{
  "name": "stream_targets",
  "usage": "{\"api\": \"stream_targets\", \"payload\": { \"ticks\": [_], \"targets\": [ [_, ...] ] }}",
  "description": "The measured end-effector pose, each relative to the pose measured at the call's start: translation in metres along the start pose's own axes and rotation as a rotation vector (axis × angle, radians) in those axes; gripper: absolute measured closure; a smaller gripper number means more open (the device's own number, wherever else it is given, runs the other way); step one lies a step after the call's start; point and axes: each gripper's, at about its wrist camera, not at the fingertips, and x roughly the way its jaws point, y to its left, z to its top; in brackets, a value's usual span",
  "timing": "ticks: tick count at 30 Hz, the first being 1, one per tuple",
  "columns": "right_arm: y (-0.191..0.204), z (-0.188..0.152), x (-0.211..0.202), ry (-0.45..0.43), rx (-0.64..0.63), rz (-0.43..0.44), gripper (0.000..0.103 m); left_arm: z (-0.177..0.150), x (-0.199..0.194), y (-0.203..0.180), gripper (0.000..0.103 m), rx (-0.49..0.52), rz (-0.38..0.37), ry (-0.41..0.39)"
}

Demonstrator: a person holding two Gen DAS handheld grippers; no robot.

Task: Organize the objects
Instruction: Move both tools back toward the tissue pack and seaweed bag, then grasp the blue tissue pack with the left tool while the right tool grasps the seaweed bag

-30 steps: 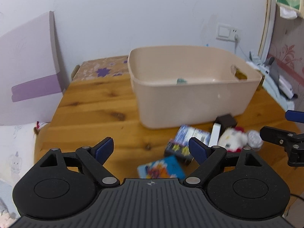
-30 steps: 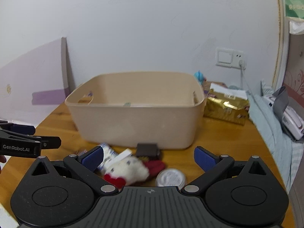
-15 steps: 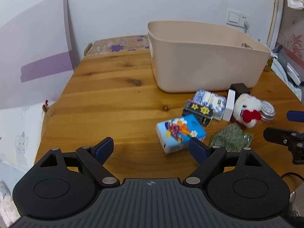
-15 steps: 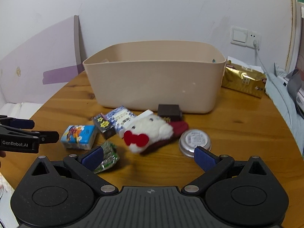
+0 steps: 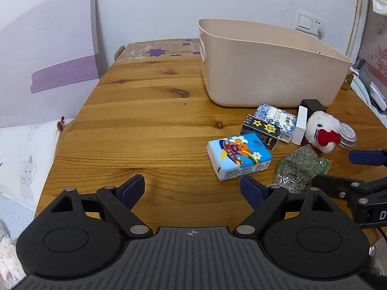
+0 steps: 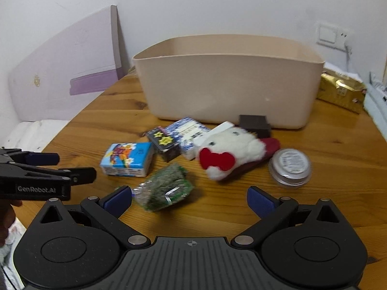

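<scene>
The right gripper (image 6: 189, 199) has its fingers spread wide with nothing held, tilted down at the desk (image 6: 338, 169). The green foil packet (image 6: 164, 191) lies just ahead of its left finger (image 6: 118, 199), partly inside the gap, its long axis running slantwise up and to the right. I judge this the nearest pick, needing only a small shift leftward to centre it.

The left gripper (image 5: 192, 189) is likewise wide open and empty. The blue tissue pack (image 5: 239, 155) lies ahead and to the right of its right finger (image 5: 251, 191), long axis slanting up to the left, so this hand would have to swing right.

Beyond lie the plush toy (image 6: 229, 153), a black starred box (image 6: 165, 143), a blue-patterned box (image 6: 188, 131), a round tin (image 6: 290, 165) and a dark block (image 6: 255, 124), crowded close together. The beige bin (image 6: 227, 84) stands behind them, its near wall the thing to clear. The two grippers stand near each other above the packet, and may clash there.
</scene>
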Motion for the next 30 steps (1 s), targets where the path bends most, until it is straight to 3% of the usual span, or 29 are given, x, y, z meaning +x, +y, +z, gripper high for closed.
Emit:
{"api": "stream_targets", "payload": {
  "ticks": [6, 11, 18, 24, 30],
  "targets": [
    [0.010, 0.002, 0.017, 0.020, 0.003, -0.004, 0.001, 0.003, 0.007, 0.011, 0.015, -0.029, 0.007, 0.008],
    [0.007, 0.003, 0.032, 0.041, 0.029, -0.026, 0.011, 0.008, 0.013, 0.013, 0.015, -0.031, -0.023, 0.012],
    [-0.004, 0.003, 0.033, 0.032, 0.025, -0.055, 0.027, 0.014, 0.023, -0.002, 0.015, 0.034, -0.108, 0.039],
    [-0.012, 0.001, 0.029, 0.030, 0.025, -0.062, 0.028, 0.017, 0.043, -0.015, 0.015, 0.135, -0.103, 0.063],
    [-0.017, -0.002, 0.026, 0.033, 0.030, -0.059, 0.028, 0.024, 0.063, -0.022, 0.013, 0.200, -0.187, 0.072]
  ]
}}
